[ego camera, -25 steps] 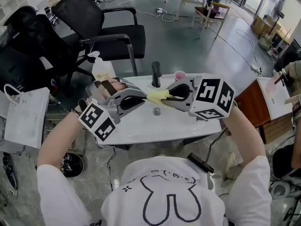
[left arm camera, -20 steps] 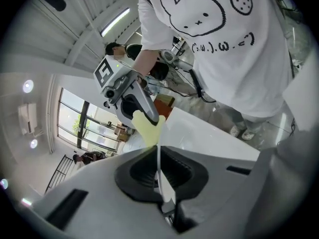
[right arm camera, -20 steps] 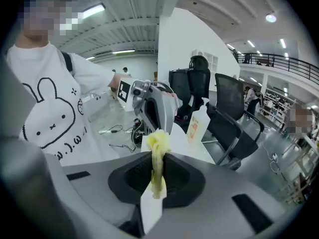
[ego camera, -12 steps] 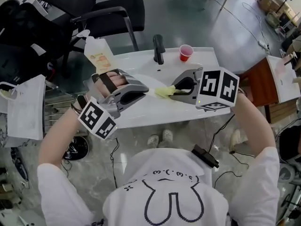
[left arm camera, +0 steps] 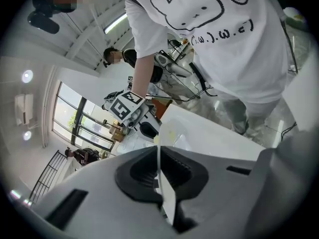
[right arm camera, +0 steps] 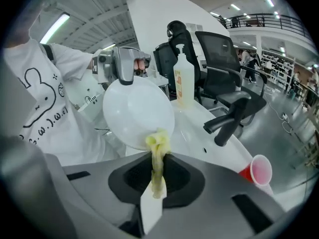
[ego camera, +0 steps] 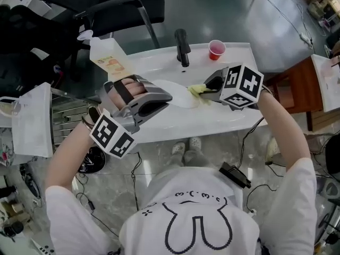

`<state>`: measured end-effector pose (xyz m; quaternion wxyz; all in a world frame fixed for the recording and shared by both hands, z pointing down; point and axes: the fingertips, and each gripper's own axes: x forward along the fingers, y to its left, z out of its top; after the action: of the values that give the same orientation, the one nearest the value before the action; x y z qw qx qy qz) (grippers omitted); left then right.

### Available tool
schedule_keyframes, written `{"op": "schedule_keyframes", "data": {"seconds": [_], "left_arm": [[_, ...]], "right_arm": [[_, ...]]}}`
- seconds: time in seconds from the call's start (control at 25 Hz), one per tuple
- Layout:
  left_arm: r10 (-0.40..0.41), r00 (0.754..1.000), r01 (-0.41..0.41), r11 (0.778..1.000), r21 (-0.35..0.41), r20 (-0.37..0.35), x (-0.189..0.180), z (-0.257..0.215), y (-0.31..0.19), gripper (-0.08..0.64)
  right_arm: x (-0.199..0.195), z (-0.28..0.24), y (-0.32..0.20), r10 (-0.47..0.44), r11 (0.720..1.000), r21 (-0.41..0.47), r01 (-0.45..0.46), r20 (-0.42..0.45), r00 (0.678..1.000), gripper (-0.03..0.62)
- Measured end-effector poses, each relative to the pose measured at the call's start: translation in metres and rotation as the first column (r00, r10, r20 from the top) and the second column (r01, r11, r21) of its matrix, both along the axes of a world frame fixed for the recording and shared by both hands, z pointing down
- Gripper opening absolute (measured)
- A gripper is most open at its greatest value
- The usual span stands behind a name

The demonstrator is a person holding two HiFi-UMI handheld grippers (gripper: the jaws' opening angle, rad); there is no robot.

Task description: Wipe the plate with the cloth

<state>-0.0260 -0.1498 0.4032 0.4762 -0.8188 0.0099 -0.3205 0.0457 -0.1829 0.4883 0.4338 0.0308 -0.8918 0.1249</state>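
Two grippers meet over the white counter in the head view. The left gripper holds the plate by its left rim, and the right gripper sets the yellow cloth against the plate's right edge. In the left gripper view, the jaws are pressed together on the thin rim. In the right gripper view, the jaws pinch the cloth, whose bunched tip touches the plate's near edge. Wiping looks barely begun, and nearly the whole face is left.

The white table carries a black tap, a red cup just beside it, and a spray bottle (standing at the far left corner).
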Motion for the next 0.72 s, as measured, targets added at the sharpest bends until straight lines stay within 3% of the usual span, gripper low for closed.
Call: {"op": "schedule_keyframes", "data": {"seconds": [0.2,0.32,0.48,0.6,0.72], "left_arm": [[-0.009,1.0,0.01,1.0,-0.014,0.014,-0.001,0.007,-0.003,0.017],[-0.005,1.0,0.006,1.0,-0.01,0.022,0.001,0.009,-0.003,0.017],[0.0,1.0,0.0,1.0,-0.008,0.025,0.004,0.007,-0.002,0.017],[-0.001,1.0,0.001,1.0,-0.006,0.019,0.007,0.005,-0.003,0.017],[0.001,1.0,-0.001,1.0,0.009,0.025,0.011,0.004,-0.004,0.017]], "right_arm": [[0.0,0.004,-0.007,0.014,1.0,0.015,-0.014,-0.003,1.0,0.054],[0.009,-0.015,-0.026,0.091,0.992,0.085,-0.091,0.0,0.996,0.054],[0.003,-0.066,-0.035,0.136,0.984,0.101,-0.15,0.129,0.982,0.054],[-0.015,-0.095,-0.022,0.086,0.99,0.088,-0.107,0.215,0.973,0.054],[-0.039,-0.102,-0.005,-0.013,0.991,0.132,-0.015,0.207,0.978,0.054]]}}
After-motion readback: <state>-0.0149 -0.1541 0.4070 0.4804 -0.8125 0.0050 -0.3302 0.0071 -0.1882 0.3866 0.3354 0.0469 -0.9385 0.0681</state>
